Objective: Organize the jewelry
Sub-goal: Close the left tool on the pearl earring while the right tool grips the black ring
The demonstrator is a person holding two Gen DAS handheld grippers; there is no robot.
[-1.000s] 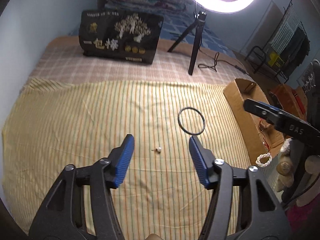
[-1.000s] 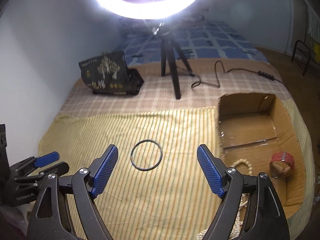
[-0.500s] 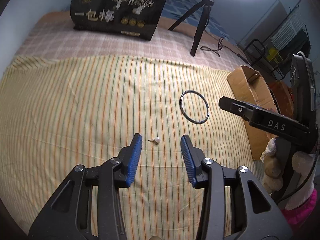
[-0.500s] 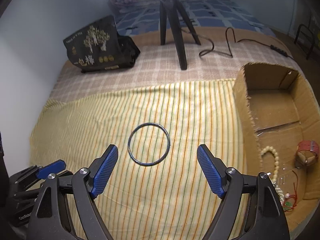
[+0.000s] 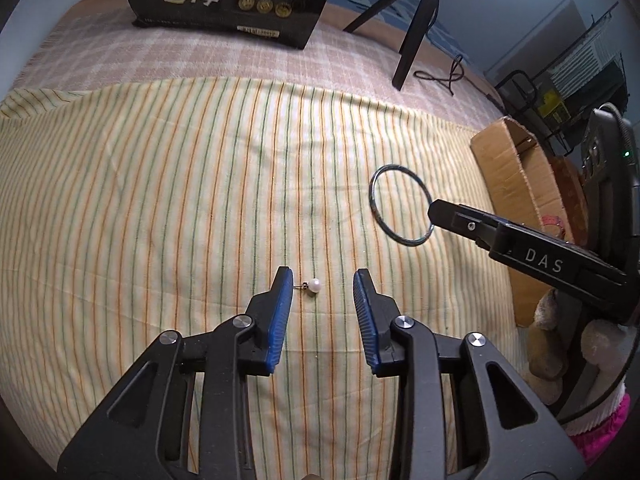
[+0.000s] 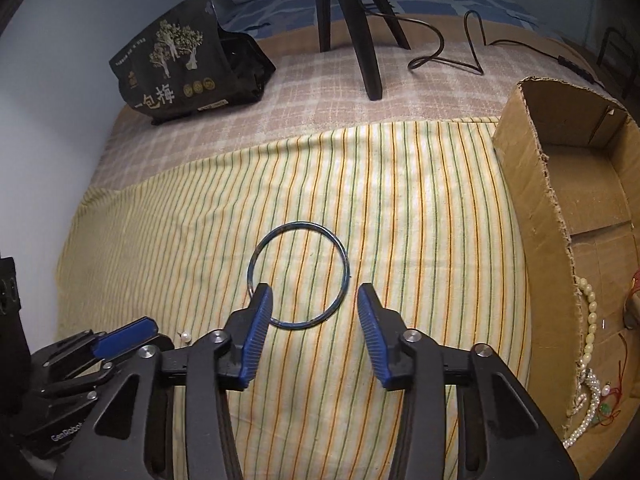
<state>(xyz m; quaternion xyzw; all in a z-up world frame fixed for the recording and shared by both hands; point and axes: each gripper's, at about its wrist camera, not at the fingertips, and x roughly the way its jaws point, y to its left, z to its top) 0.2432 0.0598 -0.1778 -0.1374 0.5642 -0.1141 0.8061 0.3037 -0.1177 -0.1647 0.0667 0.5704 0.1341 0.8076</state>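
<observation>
A small pearl earring (image 5: pixel 315 285) lies on the striped yellow cloth (image 5: pixel 160 200). My left gripper (image 5: pixel 323 277) is open, its blue pads on either side of the earring, just above the cloth. A thin dark bangle (image 6: pixel 298 275) lies flat on the cloth; it also shows in the left wrist view (image 5: pixel 400 204). My right gripper (image 6: pixel 315 294) is open with its tips over the bangle's near half, and it shows at the right of the left wrist view (image 5: pixel 460 216). The earring (image 6: pixel 185 336) and the left gripper (image 6: pixel 124 338) show at lower left of the right wrist view.
An open cardboard box (image 6: pixel 560 216) stands right of the cloth, holding pearl strands (image 6: pixel 590 320) and red thread. A black snack bag (image 6: pixel 188 64) and a tripod leg (image 6: pixel 366 40) with a cable stand behind on the checked blanket.
Both grippers moved forward and down toward the cloth. The left jaws narrowed around the earring. The right jaws narrowed and reached over the bangle.
</observation>
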